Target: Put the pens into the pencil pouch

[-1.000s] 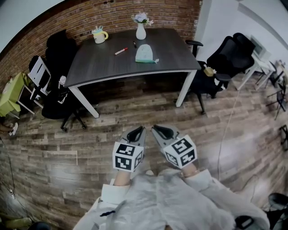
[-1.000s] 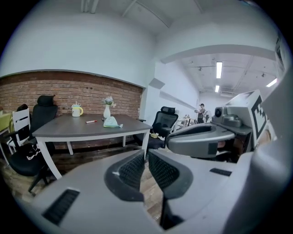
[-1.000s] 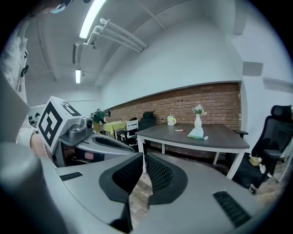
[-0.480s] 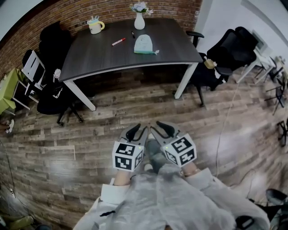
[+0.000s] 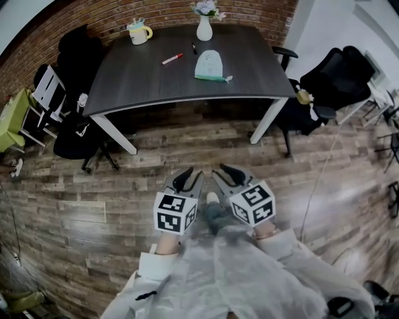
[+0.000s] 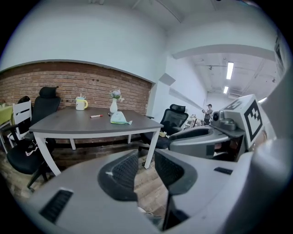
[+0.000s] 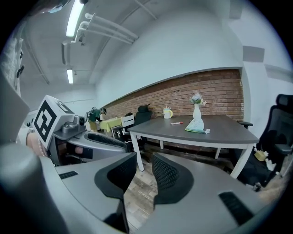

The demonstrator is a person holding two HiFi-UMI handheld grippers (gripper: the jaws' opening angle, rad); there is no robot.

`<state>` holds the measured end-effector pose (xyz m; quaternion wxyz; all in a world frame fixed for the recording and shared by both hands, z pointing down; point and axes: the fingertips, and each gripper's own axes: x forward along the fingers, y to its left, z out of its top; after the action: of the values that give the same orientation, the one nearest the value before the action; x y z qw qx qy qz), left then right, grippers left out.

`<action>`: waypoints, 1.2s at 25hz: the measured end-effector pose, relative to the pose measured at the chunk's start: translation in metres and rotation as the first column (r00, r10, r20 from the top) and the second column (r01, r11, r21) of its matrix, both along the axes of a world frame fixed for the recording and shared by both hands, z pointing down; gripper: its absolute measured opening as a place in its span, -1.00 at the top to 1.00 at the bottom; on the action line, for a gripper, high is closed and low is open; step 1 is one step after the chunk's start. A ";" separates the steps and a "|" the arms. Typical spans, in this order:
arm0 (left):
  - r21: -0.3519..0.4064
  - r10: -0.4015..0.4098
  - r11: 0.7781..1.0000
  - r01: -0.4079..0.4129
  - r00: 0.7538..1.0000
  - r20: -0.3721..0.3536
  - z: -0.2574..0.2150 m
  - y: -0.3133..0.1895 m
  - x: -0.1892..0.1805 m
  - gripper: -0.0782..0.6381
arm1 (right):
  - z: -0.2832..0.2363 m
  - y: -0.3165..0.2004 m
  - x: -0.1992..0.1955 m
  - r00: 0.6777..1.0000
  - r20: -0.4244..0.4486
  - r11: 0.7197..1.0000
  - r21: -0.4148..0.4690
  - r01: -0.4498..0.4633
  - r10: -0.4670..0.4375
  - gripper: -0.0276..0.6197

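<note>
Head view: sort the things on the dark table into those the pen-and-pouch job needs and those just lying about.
For the job: red and white marker pen; small black pen; pale green fabric pencil pouch.
Lying about: cream mug with yellow handle; white ceramic vase of flowers.

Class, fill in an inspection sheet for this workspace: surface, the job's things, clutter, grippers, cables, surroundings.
Surface: dark table on white legs.
Job's things: red pen, black pen and pencil pouch lie apart on the table; no pen is in the pouch yet.
Clutter: mug and vase with flowers at the far edge.
Grippers: left gripper and right gripper open, jaws have just been opening, nothing between them; both over the floor, short of the table.
Cables: thin cable on the floor at right.
Surroundings: brick wall, office chairs, wood floor.
</note>
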<state>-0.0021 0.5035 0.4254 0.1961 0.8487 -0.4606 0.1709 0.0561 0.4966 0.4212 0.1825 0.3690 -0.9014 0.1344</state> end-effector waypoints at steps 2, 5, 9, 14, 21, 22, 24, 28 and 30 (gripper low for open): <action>-0.004 -0.015 1.000 0.015 1.000 0.004 -0.003 -0.023 -0.003 0.52 | 0.000 -0.025 0.003 1.000 0.013 1.000 -0.023 -0.004 0.004 0.63; -0.011 -0.042 0.999 0.042 0.999 0.004 -0.006 -0.055 -0.009 0.52 | -0.007 -0.061 0.002 0.999 0.036 1.000 -0.023 0.001 0.000 0.63; -0.015 -0.070 0.997 0.070 0.998 -0.009 -0.009 -0.099 -0.011 0.52 | -0.015 -0.105 -0.003 0.999 0.032 0.999 -0.003 0.032 -0.032 0.63; 0.012 -0.081 0.997 0.082 0.997 -0.013 -0.015 -0.154 -0.005 0.52 | -0.019 -0.155 -0.002 0.997 0.032 0.998 0.012 0.065 -0.066 0.63; 0.020 -0.087 0.996 0.087 0.996 -0.026 -0.019 -0.206 0.006 0.52 | -0.024 -0.207 0.007 0.997 0.033 0.997 0.029 0.069 -0.069 0.63; 0.019 -0.082 0.996 0.083 0.996 -0.029 -0.019 -0.210 0.007 0.52 | -0.023 -0.212 0.008 0.997 0.034 0.997 0.028 0.068 -0.069 0.63; 0.009 -0.075 0.997 0.075 0.997 -0.030 -0.017 -0.216 0.010 0.52 | -0.019 -0.217 0.008 0.997 0.030 0.998 0.013 0.066 -0.067 0.63; -0.016 -0.068 0.998 0.067 0.997 -0.036 -0.008 -0.225 0.013 0.52 | -0.003 -0.226 0.010 0.998 0.019 0.997 -0.038 0.067 -0.066 0.63; -0.031 -0.068 0.997 0.067 0.997 -0.045 -0.002 -0.230 0.010 0.52 | 0.002 -0.230 0.007 0.998 0.014 0.996 -0.051 0.069 -0.068 0.63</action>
<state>0.0080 0.2739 0.4235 0.2246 0.8334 -0.4817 0.1515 0.0635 0.2662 0.4233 0.1909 0.3324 -0.9108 0.1534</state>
